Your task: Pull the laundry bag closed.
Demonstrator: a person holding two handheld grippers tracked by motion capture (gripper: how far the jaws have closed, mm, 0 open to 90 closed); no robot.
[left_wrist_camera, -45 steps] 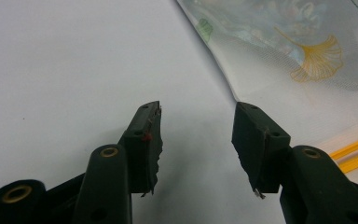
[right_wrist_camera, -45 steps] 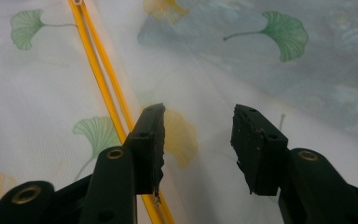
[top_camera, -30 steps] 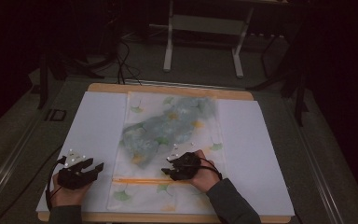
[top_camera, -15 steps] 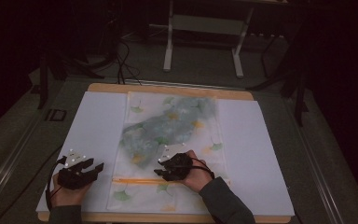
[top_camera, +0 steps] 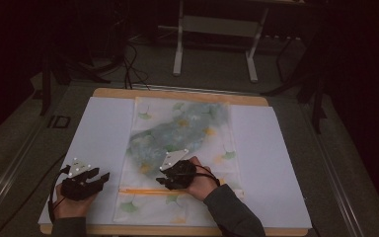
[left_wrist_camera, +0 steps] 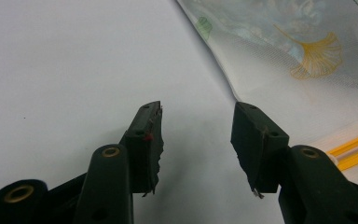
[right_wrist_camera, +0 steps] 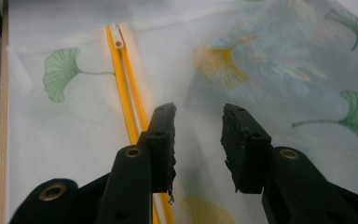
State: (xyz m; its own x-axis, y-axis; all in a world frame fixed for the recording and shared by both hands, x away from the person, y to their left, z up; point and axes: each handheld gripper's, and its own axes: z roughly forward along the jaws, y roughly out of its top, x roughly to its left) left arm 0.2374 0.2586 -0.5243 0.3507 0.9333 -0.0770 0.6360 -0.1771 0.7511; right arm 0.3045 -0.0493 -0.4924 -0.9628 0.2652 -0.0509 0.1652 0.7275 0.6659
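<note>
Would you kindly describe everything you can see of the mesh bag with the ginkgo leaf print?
The mesh bag is a white, see-through rectangle printed with green and yellow ginkgo leaves, lying flat on the white sheet. A yellow zipper crosses its near end. Something bluish-grey shows through the mesh inside. The right gripper is over it by the zipper, jaws open; whether it touches cannot be told. The left gripper is off to its side.
</note>
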